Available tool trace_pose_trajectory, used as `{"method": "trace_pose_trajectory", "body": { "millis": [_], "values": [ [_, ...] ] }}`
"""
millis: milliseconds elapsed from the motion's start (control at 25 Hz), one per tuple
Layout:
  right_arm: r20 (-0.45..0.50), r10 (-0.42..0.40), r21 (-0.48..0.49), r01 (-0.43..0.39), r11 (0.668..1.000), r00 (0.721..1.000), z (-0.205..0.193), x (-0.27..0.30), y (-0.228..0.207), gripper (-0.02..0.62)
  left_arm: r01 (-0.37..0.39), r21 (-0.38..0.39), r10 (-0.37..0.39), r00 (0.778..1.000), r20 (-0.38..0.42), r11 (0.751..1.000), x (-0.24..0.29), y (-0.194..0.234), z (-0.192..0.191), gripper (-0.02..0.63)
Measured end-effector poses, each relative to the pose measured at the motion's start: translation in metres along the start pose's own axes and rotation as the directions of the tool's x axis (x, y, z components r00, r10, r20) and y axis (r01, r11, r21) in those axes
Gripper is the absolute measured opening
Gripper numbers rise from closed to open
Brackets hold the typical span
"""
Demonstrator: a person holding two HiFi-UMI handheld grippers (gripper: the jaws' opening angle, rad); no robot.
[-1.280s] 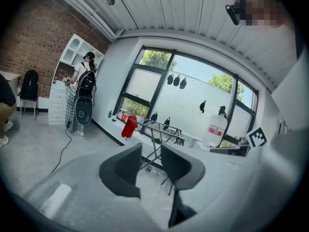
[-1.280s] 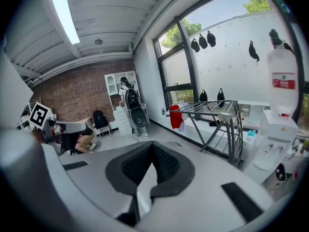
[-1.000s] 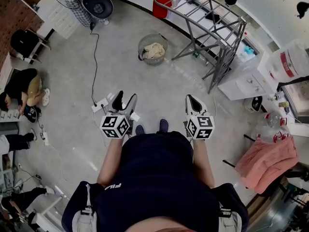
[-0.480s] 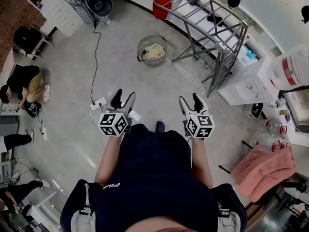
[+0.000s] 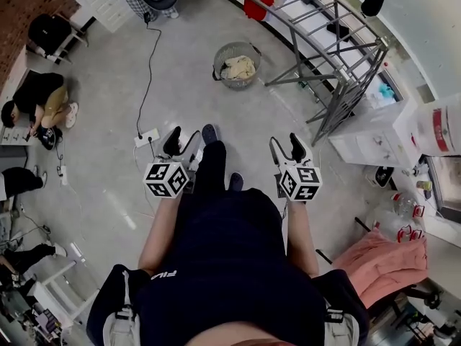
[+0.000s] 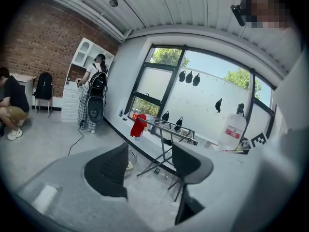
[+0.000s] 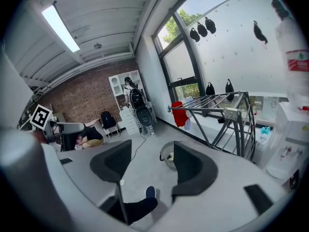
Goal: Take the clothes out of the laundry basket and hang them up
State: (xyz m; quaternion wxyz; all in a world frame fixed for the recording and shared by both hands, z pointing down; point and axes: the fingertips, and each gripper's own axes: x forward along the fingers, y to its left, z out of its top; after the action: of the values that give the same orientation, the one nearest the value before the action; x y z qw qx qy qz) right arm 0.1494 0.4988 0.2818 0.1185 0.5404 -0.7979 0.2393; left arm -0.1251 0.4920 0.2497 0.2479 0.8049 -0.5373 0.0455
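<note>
Left gripper and right gripper are held open and empty; the basket is set far off on the floor.

The left gripper is held at the near left, its fingers spread wide with nothing between them. The right gripper is held at the near right; its fingers have just been opened, and nothing is gripped by them. Pale clothes are heaped inside the basket, well apart from both grippers. The rack is stood just right of the basket, and a red garment is seen at its far end.
</note>
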Motion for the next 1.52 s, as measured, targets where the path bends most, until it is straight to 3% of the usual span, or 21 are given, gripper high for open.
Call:
{"method": "trace_pose_trajectory", "body": {
  "millis": [280, 480, 680, 800, 1160, 1320, 1520],
  "values": [
    [-0.018, 0.007, -0.011, -0.007, 1.0, 1.0, 0.01, 0.038, 0.0, 0.267, 0.0, 0.007, 0.0, 1.0, -0.01, 1.0, 0.037, 0.024, 0.007, 0.27],
    [-0.037, -0.009, 0.009, 0.009, 1.0, 0.999, 0.023, 0.081, -0.001, 0.255, 0.044, 0.022, -0.043, 0.999, -0.033, 0.999, 0.081, 0.042, 0.027, 0.27],
    [-0.056, -0.029, 0.019, 0.031, 0.999, 0.998, 0.042, 0.14, -0.001, 0.251, 0.063, -0.013, -0.064, 0.995, -0.077, 0.998, 0.125, 0.077, 0.036, 0.27],
    [-0.062, -0.045, 0.024, 0.046, 0.999, 0.997, 0.057, 0.177, 0.003, 0.216, 0.079, -0.011, -0.08, 0.99, -0.116, 0.997, 0.154, 0.101, 0.049, 0.27],
    [-0.102, -0.064, -0.039, 0.06, 0.997, 0.993, 0.091, 0.265, 0.007, 0.215, 0.173, 0.007, -0.17, 0.972, -0.162, 0.985, 0.245, 0.149, 0.089, 0.272],
    [-0.158, -0.03, -0.05, 0.022, 0.998, 0.987, 0.086, 0.307, 0.002, 0.216, 0.167, 0.031, -0.157, 0.966, -0.205, 0.986, 0.279, 0.165, 0.09, 0.275],
    [-0.199, 0.004, -0.036, -0.011, 0.999, 0.98, 0.069, 0.382, -0.041, 0.216, 0.139, 0.06, -0.121, 0.966, -0.23, 0.989, 0.342, 0.179, 0.078, 0.276]
  ]
}}
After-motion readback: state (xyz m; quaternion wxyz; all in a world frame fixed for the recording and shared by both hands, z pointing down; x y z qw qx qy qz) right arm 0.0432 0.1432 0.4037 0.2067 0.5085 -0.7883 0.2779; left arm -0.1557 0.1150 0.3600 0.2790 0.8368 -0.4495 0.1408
